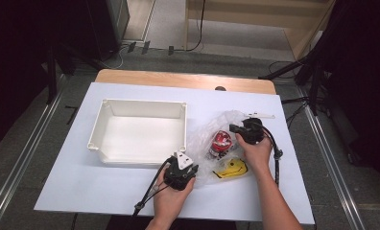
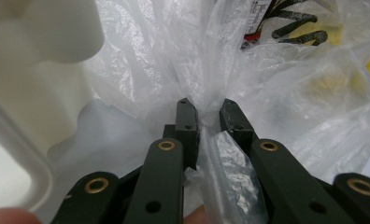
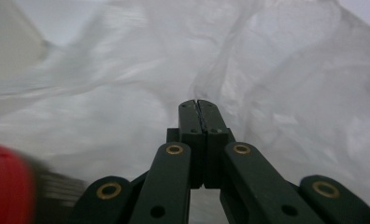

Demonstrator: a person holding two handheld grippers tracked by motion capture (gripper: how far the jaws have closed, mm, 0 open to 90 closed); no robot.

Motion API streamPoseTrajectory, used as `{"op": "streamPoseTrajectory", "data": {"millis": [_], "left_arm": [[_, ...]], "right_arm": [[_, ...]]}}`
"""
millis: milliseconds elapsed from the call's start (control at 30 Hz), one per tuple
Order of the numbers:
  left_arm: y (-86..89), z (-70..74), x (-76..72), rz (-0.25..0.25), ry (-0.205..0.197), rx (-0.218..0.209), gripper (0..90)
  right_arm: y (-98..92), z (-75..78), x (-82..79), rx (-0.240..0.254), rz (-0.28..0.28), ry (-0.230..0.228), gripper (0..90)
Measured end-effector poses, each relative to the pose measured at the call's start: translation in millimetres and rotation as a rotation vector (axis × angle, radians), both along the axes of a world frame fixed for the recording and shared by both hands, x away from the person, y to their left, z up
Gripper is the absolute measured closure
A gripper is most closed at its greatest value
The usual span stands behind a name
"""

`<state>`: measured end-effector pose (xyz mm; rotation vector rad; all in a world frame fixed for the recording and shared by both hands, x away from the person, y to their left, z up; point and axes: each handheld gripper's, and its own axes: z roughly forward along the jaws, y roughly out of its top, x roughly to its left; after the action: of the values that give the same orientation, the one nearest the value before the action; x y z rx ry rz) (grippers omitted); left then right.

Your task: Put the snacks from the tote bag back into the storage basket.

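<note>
A clear plastic bag [image 1: 205, 136] lies on the white table to the right of the bin. Inside it are a red and white item [image 1: 221, 140] and a yellow item [image 1: 231, 167]. My left gripper [image 1: 193, 167] is at the bag's near left edge. In the left gripper view its jaws [image 2: 206, 109] are shut on a bunched fold of the bag [image 2: 276, 93], and yellow and black print shows through the film. My right gripper [image 1: 233, 128] is at the bag's far side. Its jaws [image 3: 197, 103] are pressed together, with creases of the bag's film [image 3: 267, 70] gathering at their tips.
A white open bin [image 1: 101, 120] stands left of the bag, its corner [image 2: 33, 37] close beside my left gripper. The white sheet [image 1: 82, 187] covers the table, with a wooden edge [image 1: 178, 79] at the back. Cables trail from both grippers toward the front edge.
</note>
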<state>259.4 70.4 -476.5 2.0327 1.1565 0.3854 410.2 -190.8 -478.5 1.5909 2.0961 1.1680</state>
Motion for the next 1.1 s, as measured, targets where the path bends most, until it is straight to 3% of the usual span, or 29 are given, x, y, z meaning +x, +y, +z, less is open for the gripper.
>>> {"op": "streamPoseTrajectory", "data": {"millis": [33,133,233,300,400,433,500,533,600,800,900,967,1000,1100], "left_arm": [[0.0,0.0,0.0,0.000,0.000,0.000,81.3],[3.2,-0.1,-3.6,-0.001,-0.004,0.006,81.9],[4.2,0.1,-5.2,-0.002,-0.010,0.005,81.4],[3.3,0.8,-6.9,-0.022,-0.025,-0.008,73.9],[3.4,5.4,-13.6,-0.039,-0.062,-0.028,58.4],[3.4,5.4,-13.6,-0.039,-0.062,-0.028,54.5],[3.7,11.8,-19.3,-0.053,-0.097,-0.051,49.9],[3.7,11.8,-19.3,-0.053,-0.097,-0.051,48.2],[3.4,20.0,-24.3,-0.054,-0.139,-0.077,45.7],[1.8,34.3,-26.9,-0.043,-0.205,-0.107,42.1],[-0.8,39.8,-22.8,-0.006,-0.238,-0.147,42.0],[-3.2,41.1,-20.8,-0.003,-0.245,-0.139,42.0],[-8.9,42.0,-15.9,-0.006,-0.242,-0.119,42.0],[-13.2,41.9,-12.8,0.007,-0.242,-0.092,42.0]], "right_arm": [[0.0,0.0,0.0,0.000,0.000,0.000,90.0],[-13.4,-7.3,0.7,-0.009,-0.079,0.008,90.0],[-19.5,-6.1,1.0,-0.023,-0.118,0.009,90.0],[-21.1,-3.0,-0.7,-0.002,-0.113,0.005,89.9],[-20.9,7.0,-8.8,0.094,-0.028,-0.037,78.0],[-20.9,7.0,-8.8,0.094,-0.028,-0.037,78.0],[-16.7,20.6,-23.0,0.073,0.020,-0.113,73.5],[-16.7,20.6,-23.0,0.073,0.020,-0.113,73.5],[-16.0,34.7,-37.4,0.083,0.026,-0.180,69.4],[-17.8,58.9,-53.0,0.115,0.028,-0.288,58.2],[-18.2,64.2,-50.0,0.143,0.025,-0.293,55.4],[-17.4,64.8,-47.4,0.137,0.025,-0.295,54.6],[-13.5,64.6,-40.8,0.104,0.028,-0.285,51.7],[-7.2,57.5,-27.5,0.086,0.052,-0.224,50.0]]}}
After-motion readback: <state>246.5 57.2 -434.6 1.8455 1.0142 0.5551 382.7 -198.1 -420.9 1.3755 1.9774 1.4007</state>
